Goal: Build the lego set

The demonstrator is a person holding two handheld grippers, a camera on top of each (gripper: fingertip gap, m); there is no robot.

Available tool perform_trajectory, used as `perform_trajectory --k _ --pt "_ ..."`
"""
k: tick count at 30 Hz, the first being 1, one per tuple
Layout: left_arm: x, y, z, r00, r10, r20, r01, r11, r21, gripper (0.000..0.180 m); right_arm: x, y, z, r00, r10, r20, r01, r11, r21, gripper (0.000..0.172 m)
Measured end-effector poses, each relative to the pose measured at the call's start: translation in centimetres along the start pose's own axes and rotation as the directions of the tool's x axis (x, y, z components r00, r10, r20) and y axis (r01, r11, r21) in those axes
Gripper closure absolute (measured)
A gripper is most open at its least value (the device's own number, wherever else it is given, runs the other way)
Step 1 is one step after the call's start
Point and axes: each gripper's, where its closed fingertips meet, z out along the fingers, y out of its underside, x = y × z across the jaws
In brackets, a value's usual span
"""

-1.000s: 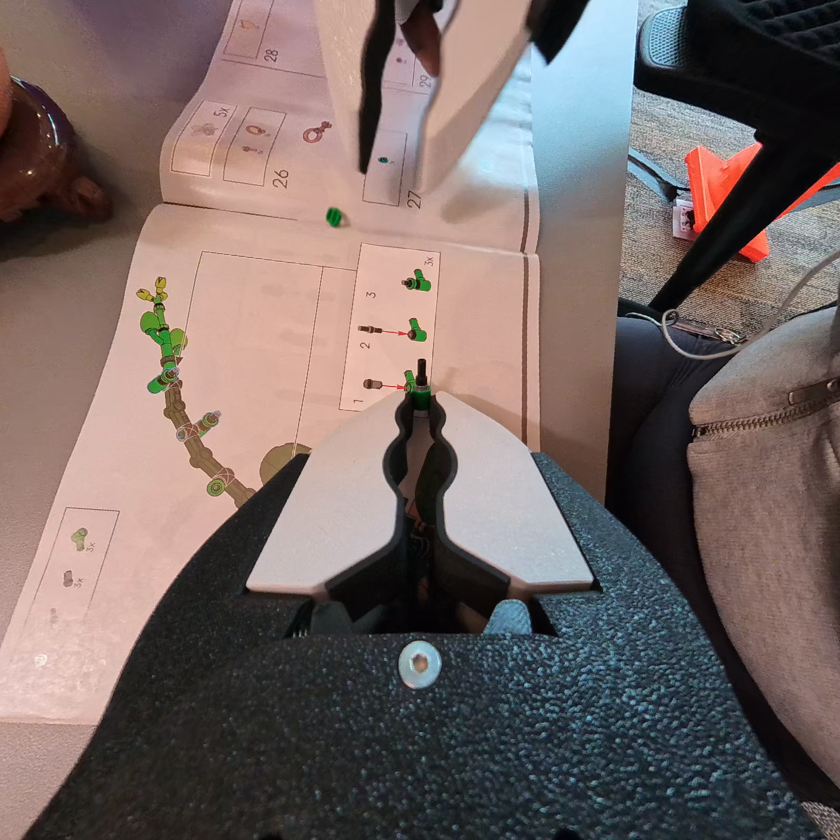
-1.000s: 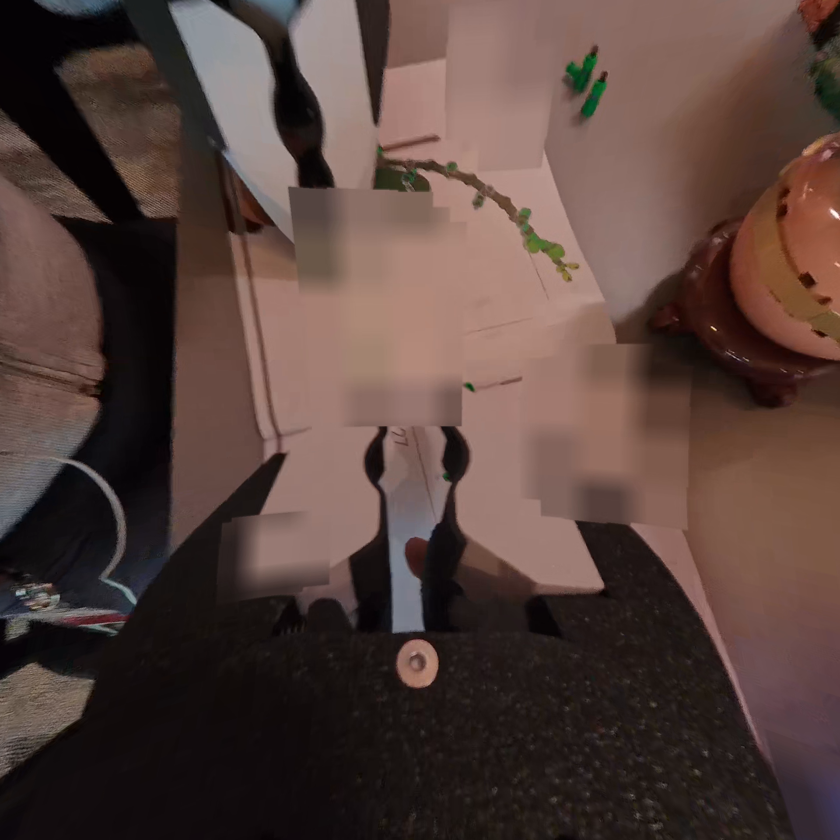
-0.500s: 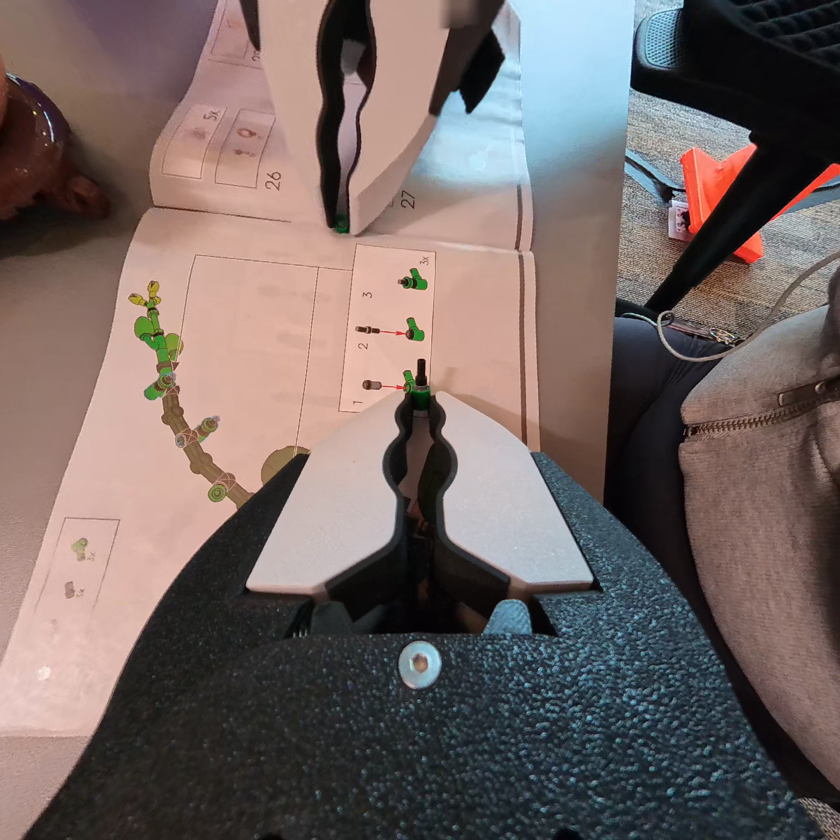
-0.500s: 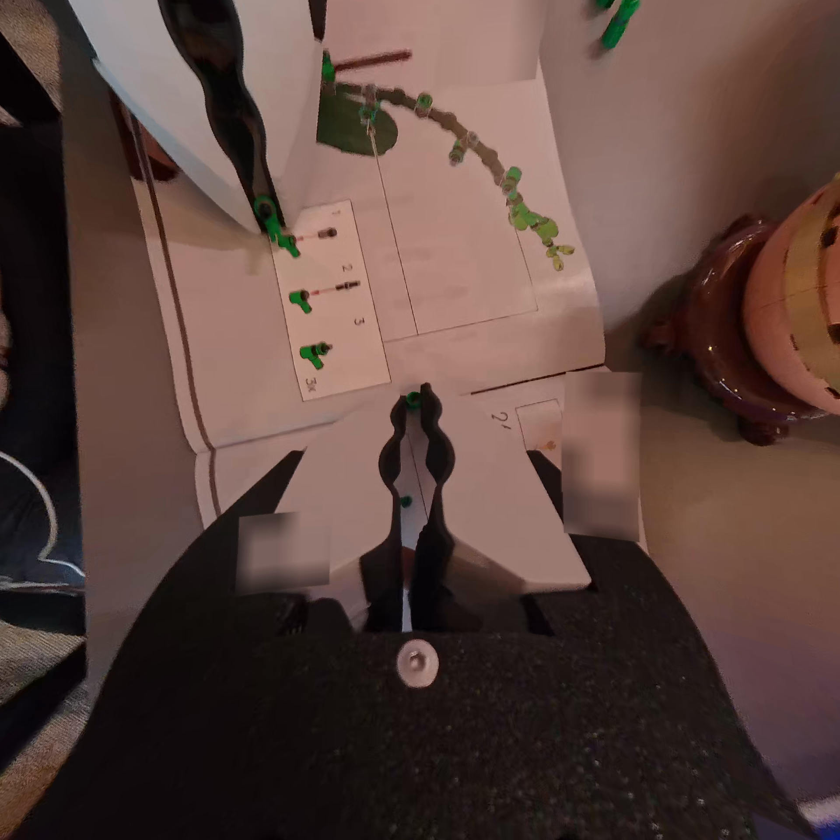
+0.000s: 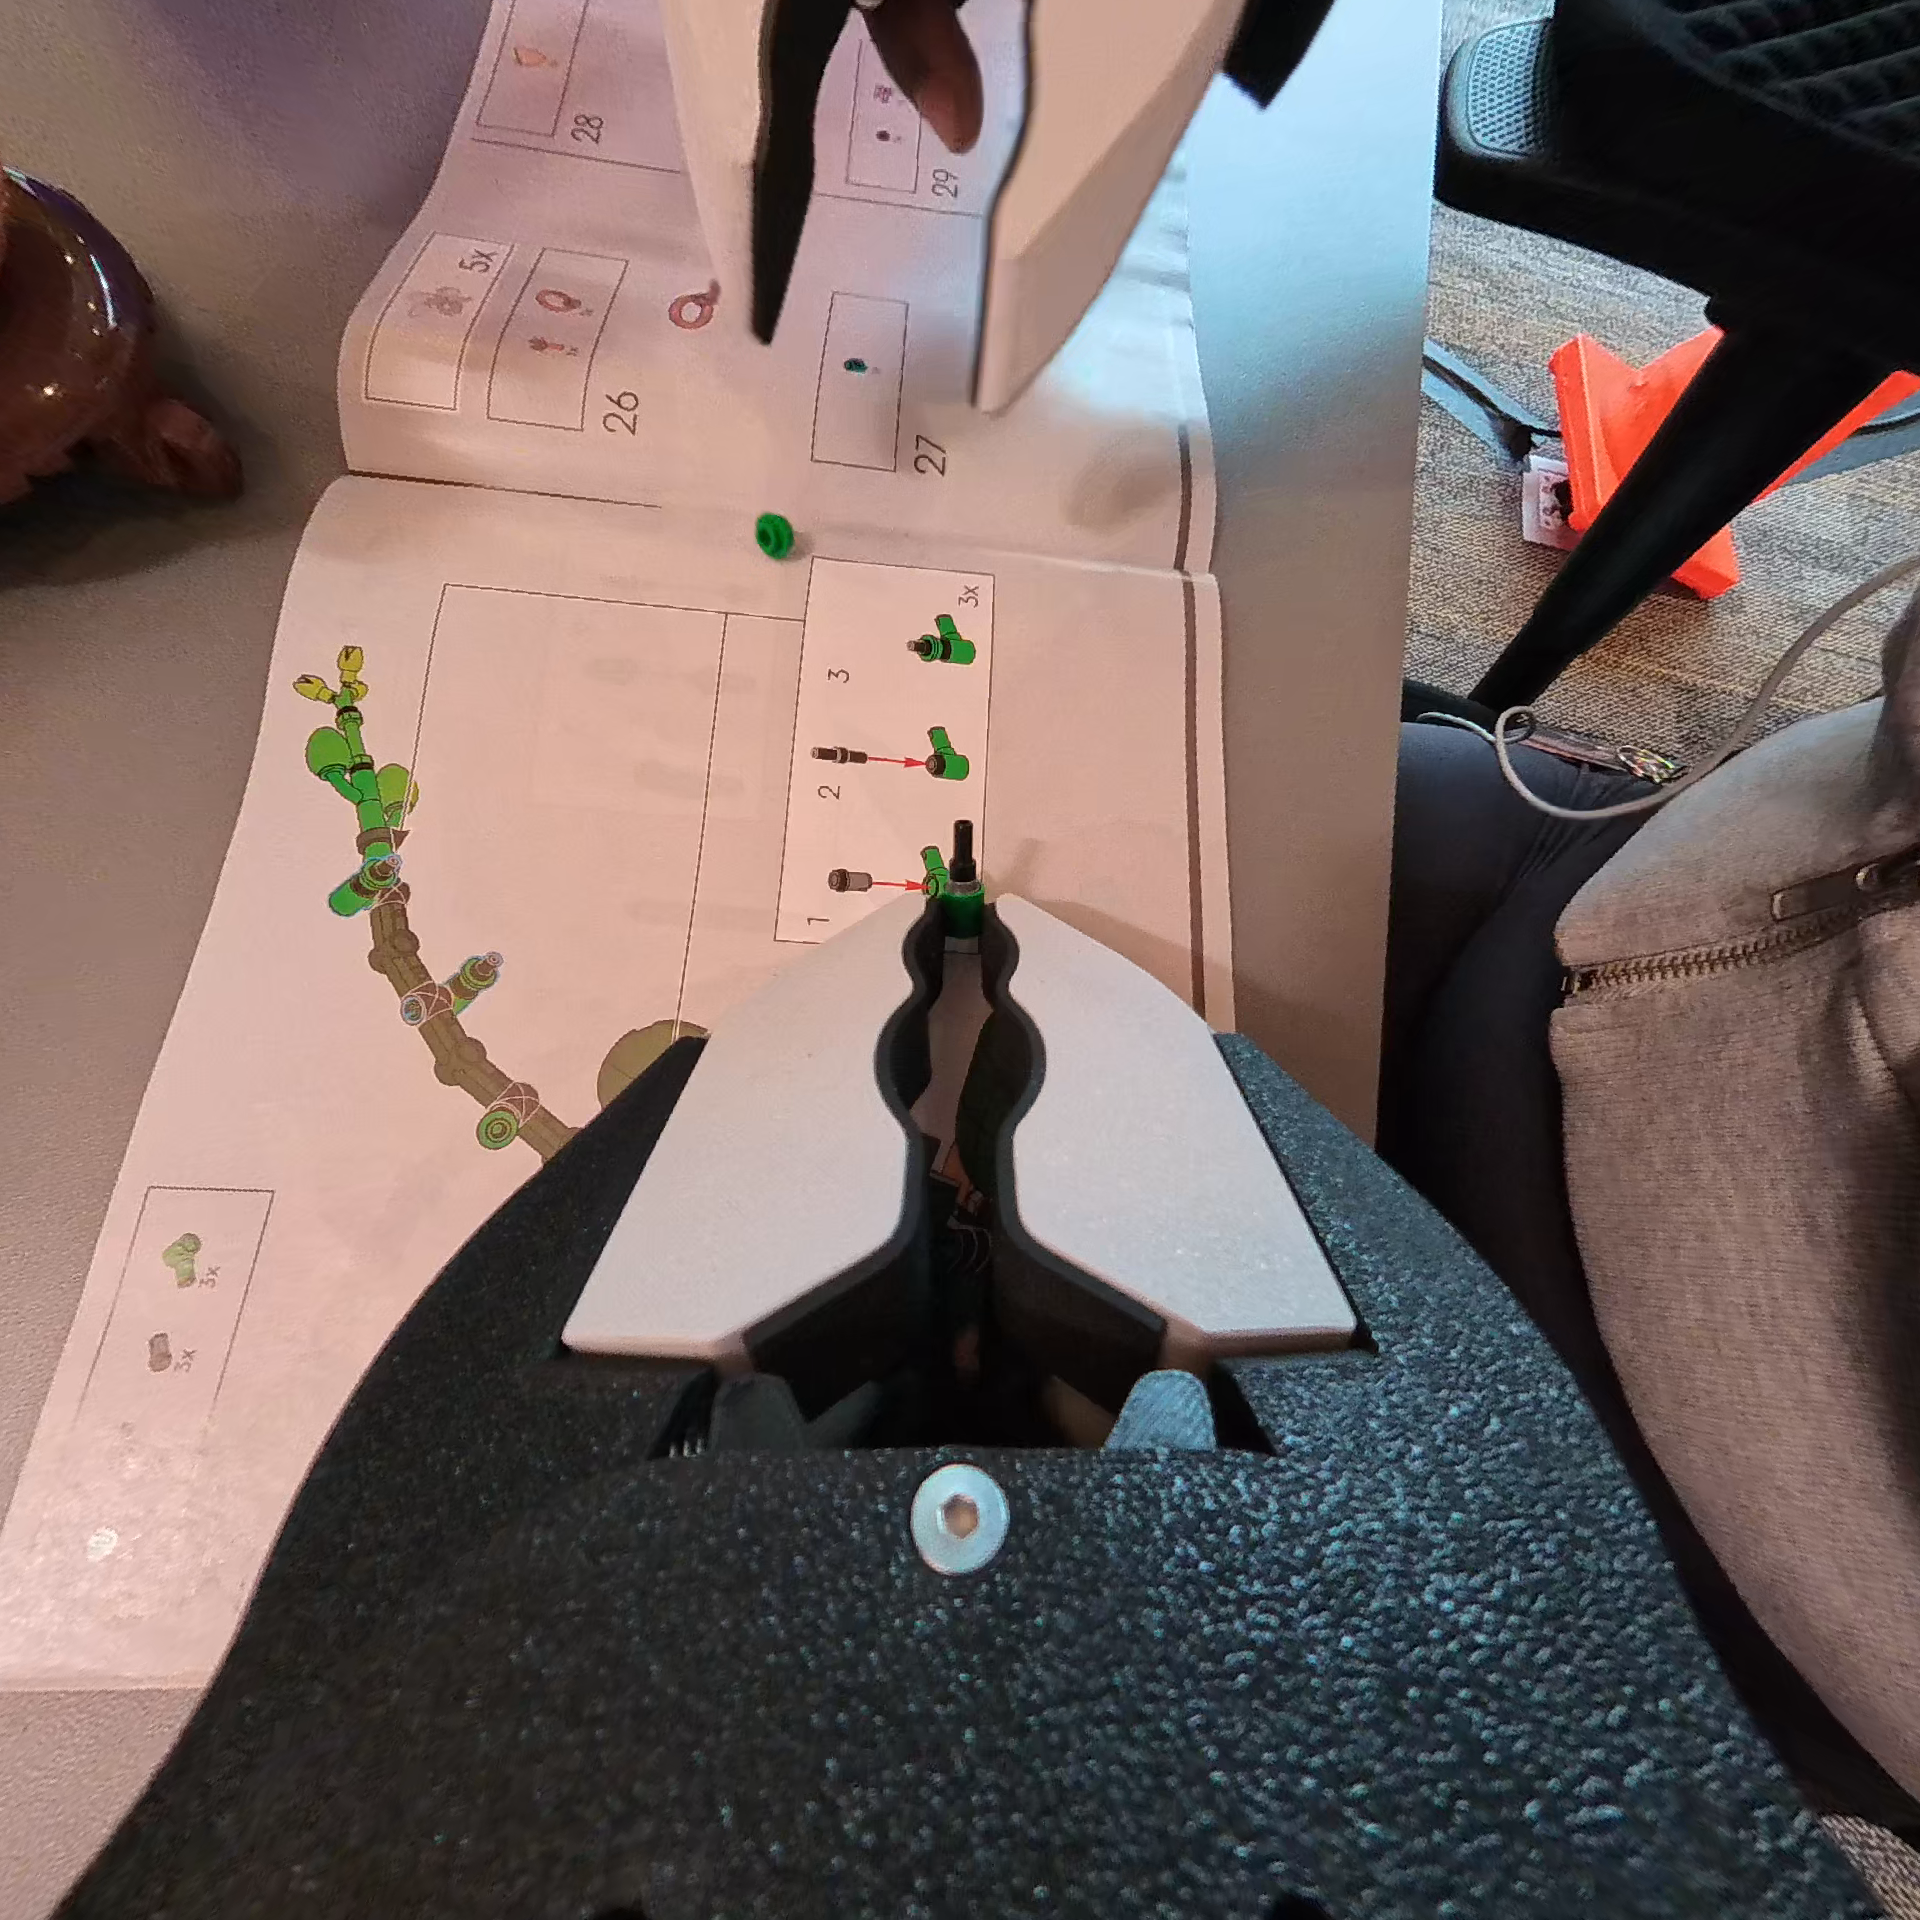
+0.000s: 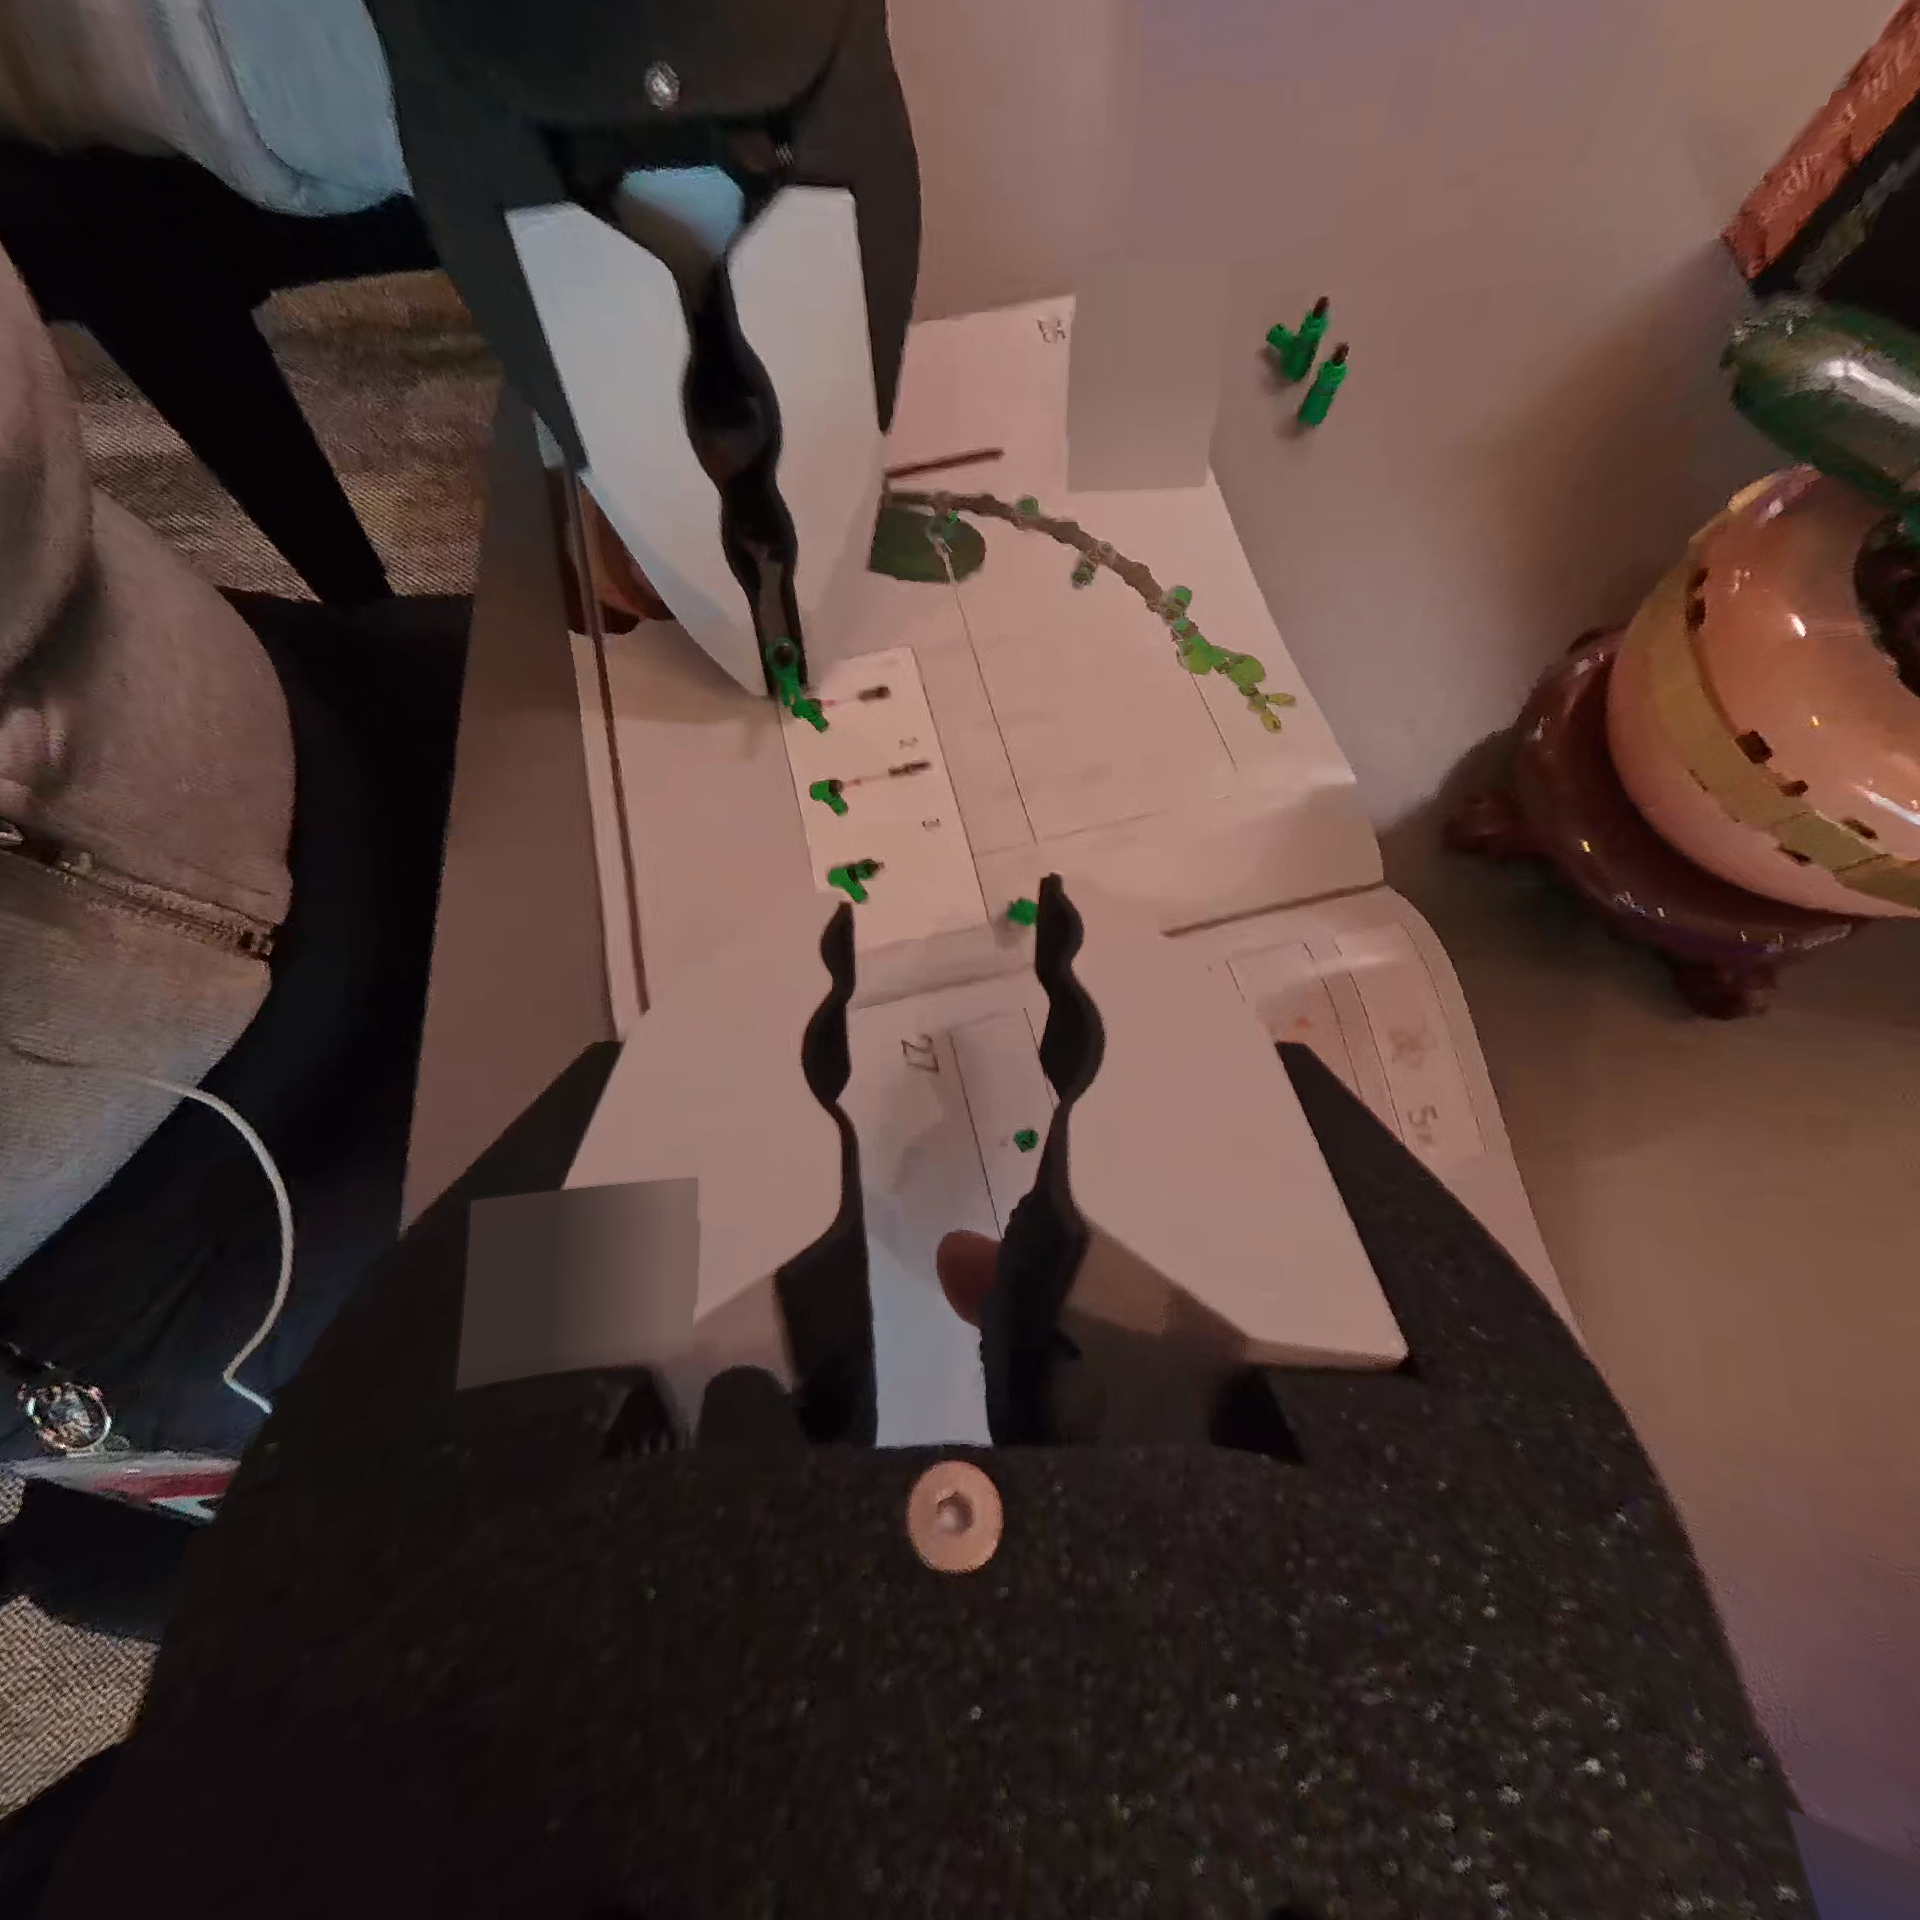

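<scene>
An open instruction booklet lies on the grey table. My left gripper is shut on a small green connector with a black pin sticking out past the tips, just above the booklet's right page. It also shows in the right wrist view. My right gripper is open and empty, raised above the booklet; the left wrist view shows it too. A small green round piece lies loose on the booklet near its fold, just inside my right fingertip in the right wrist view.
A glossy brown stand with a pink pot is on the table beside the booklet. Two green pieces with pins lie farther off. The table edge runs close by, with a person's lap, a chair base and an orange object beyond. My hands' fingertips stand some 10 cm from each other.
My right gripper came down and closed on the small green round piece, then opened and lifted away; the piece stays on the booklet. My left gripper kept its hold and barely moved.
</scene>
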Motion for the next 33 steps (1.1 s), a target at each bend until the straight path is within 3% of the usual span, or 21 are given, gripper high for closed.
perform_trajectory --k 3,8,12,17,28,33 --pt "0.0 0.0 0.0 1.0 0.002 0.002 -0.002 1.0 0.0 0.174 0.7 1.3 0.2 0.999 -0.026 -0.043 0.023 0.997 -0.07 0.167" --pt "0.0 0.0 0.0 1.0 0.0 0.001 0.0 1.0 0.0 0.174 2.4 0.6 0.6 0.997 0.03 -0.065 -0.034 0.997 -0.066 0.172" --pt "0.0 0.0 0.0 1.0 0.002 0.002 -0.002 1.0 0.0 0.174 3.7 0.3 1.0 0.996 0.083 -0.043 -0.086 0.993 -0.079 0.172" --pt "0.0 0.0 0.0 1.0 0.0 0.0 0.0 1.0 0.0 0.174 2.9 1.8 2.2 0.999 0.04 -0.028 -0.044 0.983 -0.179 0.172" --pt "-0.1 0.0 0.0 1.0 0.005 0.002 -0.005 1.0 -0.001 0.174 1.4 1.8 0.7 1.0 0.008 0.014 -0.006 0.986 -0.168 0.17" --pt "0.0 0.0 0.0 1.0 0.004 0.001 -0.004 1.0 -0.001 0.174 1.4 2.1 0.4 0.995 -0.014 0.098 0.042 0.955 -0.295 0.167"
